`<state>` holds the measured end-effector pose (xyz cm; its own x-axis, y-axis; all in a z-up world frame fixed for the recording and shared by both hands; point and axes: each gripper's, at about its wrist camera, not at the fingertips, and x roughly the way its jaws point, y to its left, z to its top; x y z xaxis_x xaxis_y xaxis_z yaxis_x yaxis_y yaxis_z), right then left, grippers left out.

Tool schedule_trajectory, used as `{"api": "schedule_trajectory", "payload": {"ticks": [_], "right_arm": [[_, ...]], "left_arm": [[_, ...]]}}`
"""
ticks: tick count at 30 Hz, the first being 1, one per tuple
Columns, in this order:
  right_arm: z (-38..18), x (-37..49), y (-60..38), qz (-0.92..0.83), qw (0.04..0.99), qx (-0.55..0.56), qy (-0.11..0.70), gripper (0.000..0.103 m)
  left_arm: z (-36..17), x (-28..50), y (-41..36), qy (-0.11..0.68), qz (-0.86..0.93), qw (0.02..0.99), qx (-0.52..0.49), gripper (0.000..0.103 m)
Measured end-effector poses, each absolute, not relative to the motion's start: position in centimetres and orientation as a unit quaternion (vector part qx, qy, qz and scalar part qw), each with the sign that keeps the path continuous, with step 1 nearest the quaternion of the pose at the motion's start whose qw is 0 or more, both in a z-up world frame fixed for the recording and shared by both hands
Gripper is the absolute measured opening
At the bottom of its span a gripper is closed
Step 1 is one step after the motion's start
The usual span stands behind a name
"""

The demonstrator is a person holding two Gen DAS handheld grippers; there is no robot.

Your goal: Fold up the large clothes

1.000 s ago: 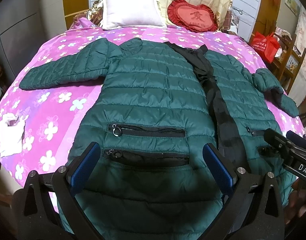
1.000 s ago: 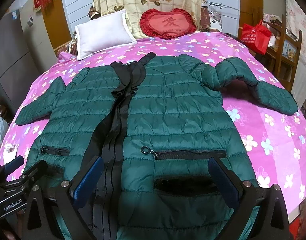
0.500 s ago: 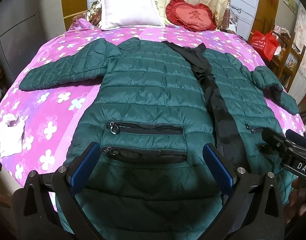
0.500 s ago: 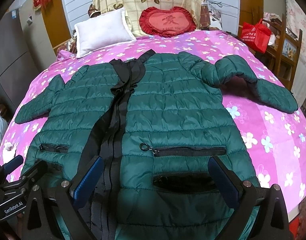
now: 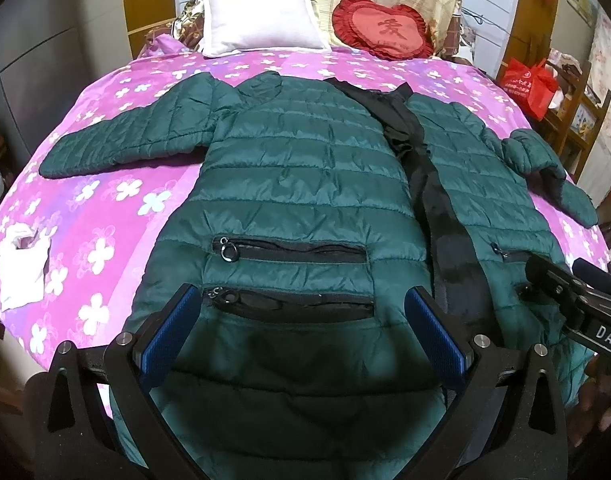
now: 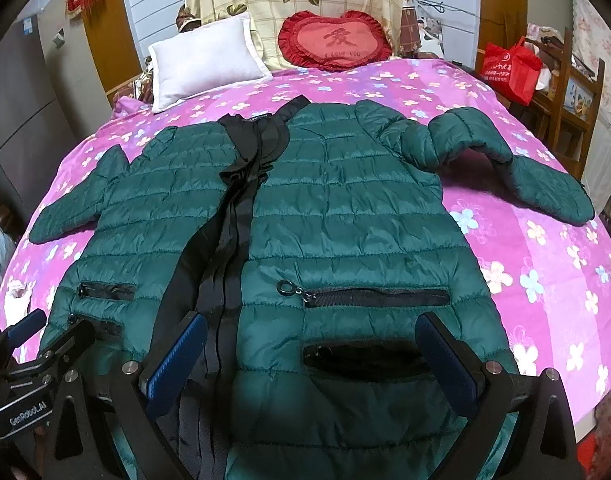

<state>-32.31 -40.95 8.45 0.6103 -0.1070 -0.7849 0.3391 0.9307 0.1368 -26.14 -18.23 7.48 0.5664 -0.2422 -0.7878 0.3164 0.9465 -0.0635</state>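
A dark green quilted jacket (image 5: 301,184) lies front up on the bed, a black zipper strip (image 5: 433,200) running down its middle. Its left sleeve (image 5: 125,140) stretches out flat; the right sleeve (image 6: 505,160) is bent and humped. My left gripper (image 5: 301,320) hovers open over the hem of the left panel, just below the two zip pockets (image 5: 289,250). My right gripper (image 6: 311,340) hovers open over the right panel's hem (image 6: 345,408), straddling the lower pocket (image 6: 365,354). Nothing sits between either pair of blue pads. Each gripper shows at the edge of the other's view.
The bed (image 5: 105,208) has a pink flowered cover. A white pillow (image 5: 261,16) and a red heart cushion (image 5: 385,30) lie at the head. White crumpled cloth (image 5: 23,264) sits near the left edge. A red bag (image 6: 509,70) rests on wooden furniture to the right.
Both grippers have drifted slightly forward and lower over the jacket's hem. The jacket has not moved and both grippers stay open.
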Motion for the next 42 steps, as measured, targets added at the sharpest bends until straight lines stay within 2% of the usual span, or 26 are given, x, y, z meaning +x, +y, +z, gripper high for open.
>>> {"api": "schedule_trajectory", "payload": {"ticks": [11, 25, 42], "right_arm": [[9.4, -32.7, -41.1, -0.100, 0.873, 0.181, 0.441, 0.103], [9.2, -32.6, -41.1, -0.128, 0.870, 0.135, 0.456, 0.103], [9.1, -34.0, -42.1, -0.130, 0.877, 0.155, 0.435, 0.103]], "left_arm": [[7.3, -26.2, -18.0, 0.439, -0.159, 0.883, 0.038, 0.102], [7.2, -26.4, -17.9, 0.444, -0.159, 0.881, 0.036, 0.102], [6.6, -28.8, -19.0, 0.449, -0.177, 0.874, 0.051, 0.102]]}}
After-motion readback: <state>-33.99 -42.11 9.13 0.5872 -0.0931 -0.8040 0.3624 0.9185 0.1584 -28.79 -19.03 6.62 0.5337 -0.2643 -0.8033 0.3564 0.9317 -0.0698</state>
